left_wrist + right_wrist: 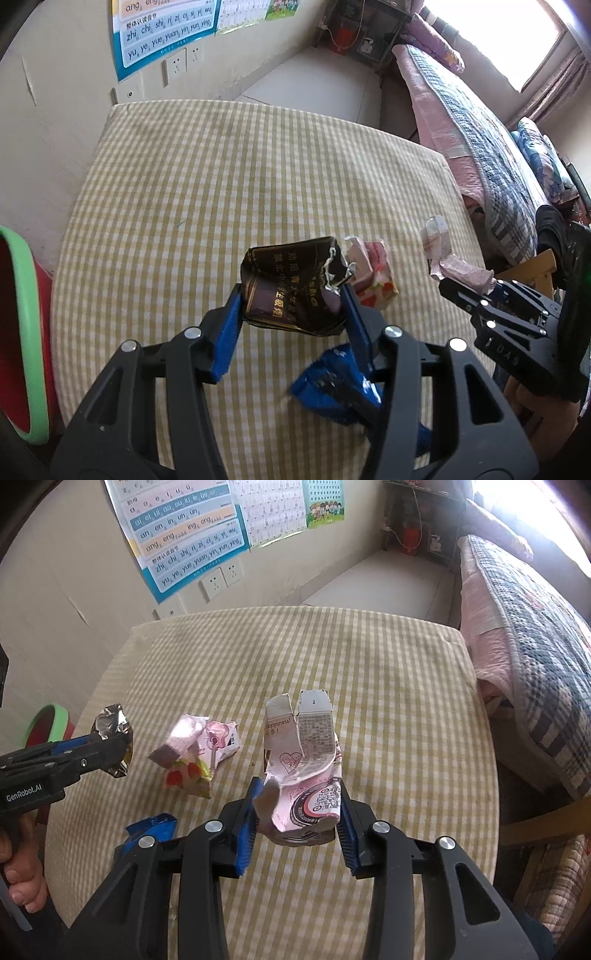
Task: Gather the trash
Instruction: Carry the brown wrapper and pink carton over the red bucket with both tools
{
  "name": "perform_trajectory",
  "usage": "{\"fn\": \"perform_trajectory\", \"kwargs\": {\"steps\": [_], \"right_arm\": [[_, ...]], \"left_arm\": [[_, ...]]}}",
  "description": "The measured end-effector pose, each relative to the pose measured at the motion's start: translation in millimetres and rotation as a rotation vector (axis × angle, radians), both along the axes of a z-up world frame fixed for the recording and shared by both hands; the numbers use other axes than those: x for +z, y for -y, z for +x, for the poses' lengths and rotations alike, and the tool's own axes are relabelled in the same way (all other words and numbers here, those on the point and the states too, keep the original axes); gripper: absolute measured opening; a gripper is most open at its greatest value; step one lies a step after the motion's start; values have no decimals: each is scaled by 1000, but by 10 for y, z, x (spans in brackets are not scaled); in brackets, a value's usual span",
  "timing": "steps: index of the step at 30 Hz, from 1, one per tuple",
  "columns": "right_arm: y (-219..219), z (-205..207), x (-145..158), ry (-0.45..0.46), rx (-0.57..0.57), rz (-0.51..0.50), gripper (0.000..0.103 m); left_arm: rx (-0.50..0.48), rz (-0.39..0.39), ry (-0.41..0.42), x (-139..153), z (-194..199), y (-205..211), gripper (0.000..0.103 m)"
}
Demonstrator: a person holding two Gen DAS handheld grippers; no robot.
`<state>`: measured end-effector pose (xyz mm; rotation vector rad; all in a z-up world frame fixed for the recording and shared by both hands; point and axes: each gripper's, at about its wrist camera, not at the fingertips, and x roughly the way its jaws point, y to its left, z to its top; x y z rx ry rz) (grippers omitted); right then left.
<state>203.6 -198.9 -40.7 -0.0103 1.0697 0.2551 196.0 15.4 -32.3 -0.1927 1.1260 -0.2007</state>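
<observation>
Left tool [291,306]: clamped on black wrapper [291,284], nearer green-rimmed bin [29,332] at surface's [184,203] left edge. Right tool [299,812]: clamped on pink carton [303,771], farther from bin.

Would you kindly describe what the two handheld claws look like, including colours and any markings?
Both are black angular plastic frames with silver rivets and blue ribbed pads. The left claw reads "GenRobot.AI" in white on its side in the right wrist view; the right claw shows faint lettering in the left wrist view. No cables or sleeves show.
</observation>
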Motion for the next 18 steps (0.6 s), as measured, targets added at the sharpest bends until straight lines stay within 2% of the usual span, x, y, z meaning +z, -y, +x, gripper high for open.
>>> {"fn": "perform_trajectory", "kwargs": {"steps": [18], "right_arm": [[-103, -400, 474, 89, 25, 7, 37]], "left_arm": [[33, 5, 82, 447, -530, -102, 50]]}}
